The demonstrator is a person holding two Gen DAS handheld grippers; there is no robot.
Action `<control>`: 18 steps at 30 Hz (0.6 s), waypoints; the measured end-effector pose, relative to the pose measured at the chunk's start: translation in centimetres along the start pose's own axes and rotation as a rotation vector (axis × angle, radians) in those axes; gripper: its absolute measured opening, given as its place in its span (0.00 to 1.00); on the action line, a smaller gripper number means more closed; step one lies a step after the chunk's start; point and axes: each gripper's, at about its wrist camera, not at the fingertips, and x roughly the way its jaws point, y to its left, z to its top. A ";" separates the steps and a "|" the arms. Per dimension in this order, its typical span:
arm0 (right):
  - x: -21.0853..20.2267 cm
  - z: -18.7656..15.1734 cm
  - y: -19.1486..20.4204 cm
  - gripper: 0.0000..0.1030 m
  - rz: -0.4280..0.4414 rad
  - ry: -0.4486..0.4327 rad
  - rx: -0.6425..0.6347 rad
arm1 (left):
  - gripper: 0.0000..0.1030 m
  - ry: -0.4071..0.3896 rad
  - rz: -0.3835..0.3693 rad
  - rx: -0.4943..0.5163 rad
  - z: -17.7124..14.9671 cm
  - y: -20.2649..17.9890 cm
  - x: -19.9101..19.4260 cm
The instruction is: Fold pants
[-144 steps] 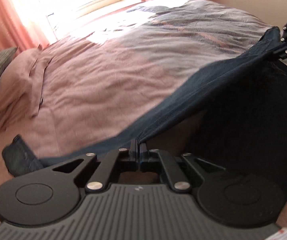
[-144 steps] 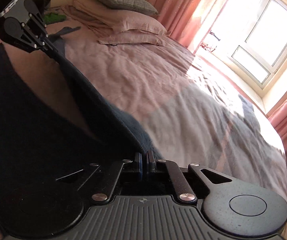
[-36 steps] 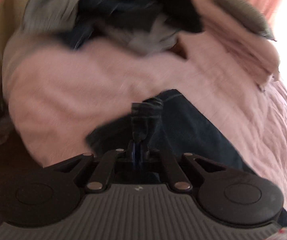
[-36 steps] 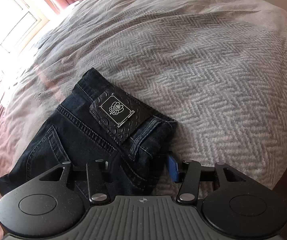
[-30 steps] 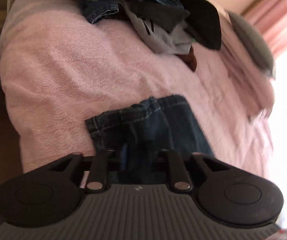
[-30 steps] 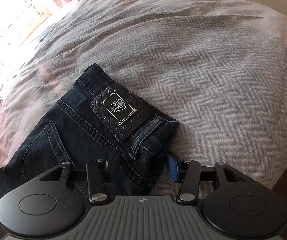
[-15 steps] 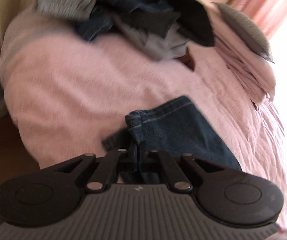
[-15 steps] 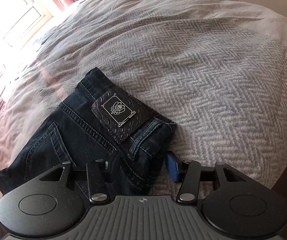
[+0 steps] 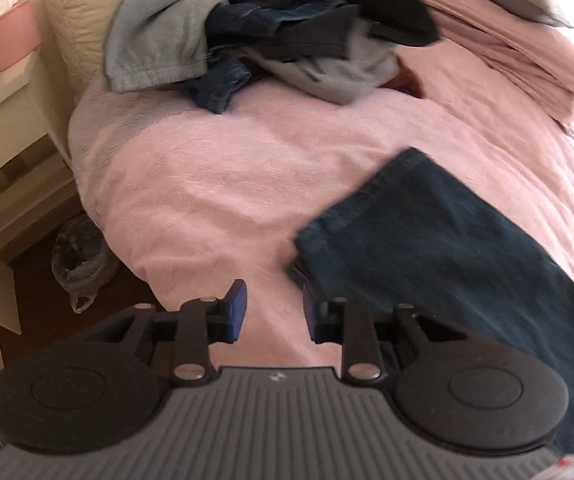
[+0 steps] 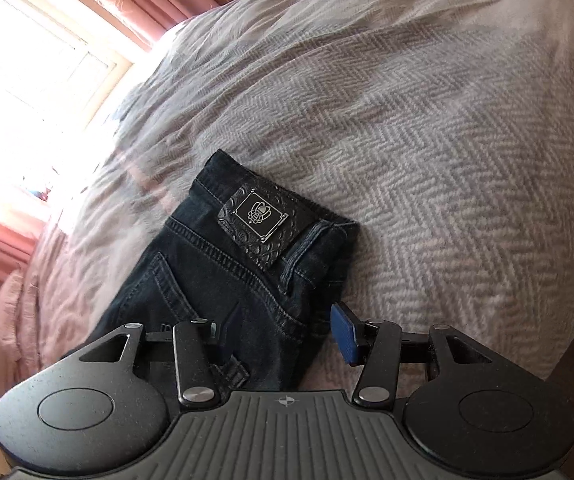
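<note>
Left wrist | pants (image 9: 439,240) right of open left tool (image 9: 275,312)

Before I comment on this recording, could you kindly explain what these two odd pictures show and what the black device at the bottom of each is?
Each picture comes from a fisheye camera mounted on a hand-held gripper, looking forward along its two fingers. A person carries one in each hand. The left gripper sees the leg end of the dark jeans on a pink bedspread, with a heap of clothes behind. The right gripper sees the waistband end of the same jeans, with its leather patch, on a grey herringbone blanket. Both grippers are open and hold nothing.
</note>
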 end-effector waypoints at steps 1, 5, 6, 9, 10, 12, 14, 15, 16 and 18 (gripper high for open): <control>0.2 0.0 -0.4 0.45 0.029 -0.005 0.020 | 0.23 0.003 -0.020 0.028 -0.4 -1.3 -0.7; 1.0 0.0 -0.7 0.00 0.084 -0.055 0.022 | 0.23 0.033 -0.172 0.180 -1.8 -9.2 -2.0; 1.2 0.0 -0.7 0.00 0.037 -0.061 0.000 | 0.23 0.041 -0.227 0.230 -2.3 -11.8 -2.2; 1.1 0.1 -2.3 0.00 -0.001 -0.038 0.017 | 0.23 0.045 -0.388 0.419 -3.9 -20.7 -3.3; 0.7 0.4 -2.4 0.00 -0.008 -0.032 0.007 | 0.23 0.048 -0.451 0.489 -4.6 -23.8 -3.8; -0.7 1.3 -1.0 0.28 -0.066 -0.054 -0.096 | 0.25 0.067 -0.592 0.614 -5.8 -29.6 -5.0; -1.6 2.9 0.4 0.50 -0.086 -0.093 -0.184 | 0.27 0.095 -0.738 0.702 -6.8 -34.9 -6.1; -1.8 3.9 0.7 0.52 -0.045 -0.110 -0.202 | 0.30 0.115 -0.799 0.740 -7.4 -37.4 -6.5; -1.4 5.1 1.1 0.52 -0.004 -0.110 -0.219 | 0.32 0.141 -0.857 0.769 -7.7 -39.8 -6.9; 0.4 7.9 2.4 0.53 0.040 -0.079 -0.267 | 0.35 0.195 -0.963 0.809 -8.5 -44.0 -7.2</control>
